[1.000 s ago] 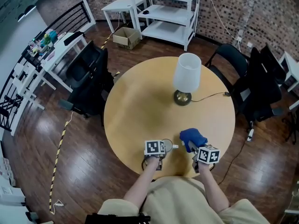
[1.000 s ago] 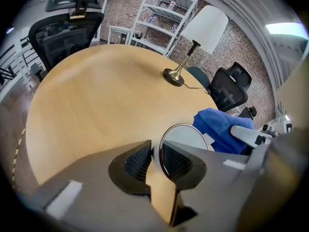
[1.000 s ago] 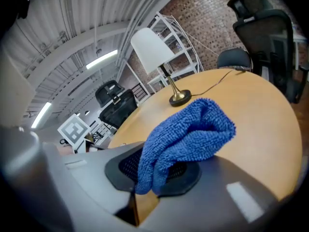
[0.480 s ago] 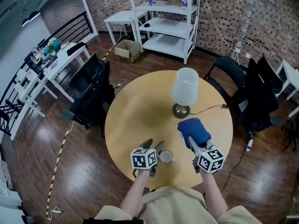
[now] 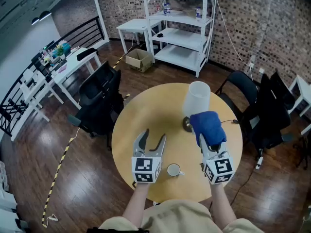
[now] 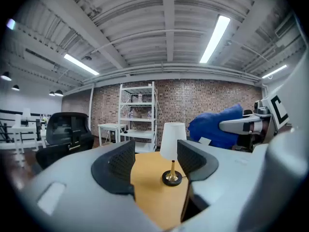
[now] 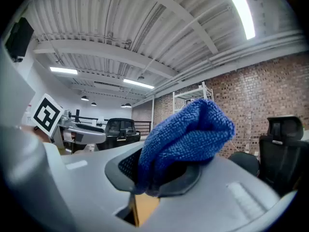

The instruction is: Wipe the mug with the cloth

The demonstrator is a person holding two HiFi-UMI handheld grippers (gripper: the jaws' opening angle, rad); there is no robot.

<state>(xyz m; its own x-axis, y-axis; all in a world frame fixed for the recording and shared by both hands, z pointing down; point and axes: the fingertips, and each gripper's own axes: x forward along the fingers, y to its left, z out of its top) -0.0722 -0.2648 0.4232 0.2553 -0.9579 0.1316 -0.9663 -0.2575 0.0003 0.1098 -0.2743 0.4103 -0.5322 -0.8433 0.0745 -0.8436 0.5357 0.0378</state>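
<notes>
My left fingers are spread wide and have just been opening, with nothing between them; looking along them I see only the lamp standing further off on the counter. My right fingers are pinched on the blue cloth, which bulges out past them in a loose bunch, right in front of the lamp's foot in the head view. The mug stands free on the counter on my side of the lamp, much nearer the counter's rim than the lamp is, and neither set of fingers is touching it. That worries me most: if I rub it with the cloth before my left fingers have it, I judge it would skid or tip, and the rim is close enough for it to go over. Closing my left fingers off-centre, or catching its small handle, could knock it the same way. The cloth looks held by only part of its bulk, so a hard drag might pull it loose. And with the cloth this close to the lamp, a careless swing could bump the shade and topple it.
</notes>
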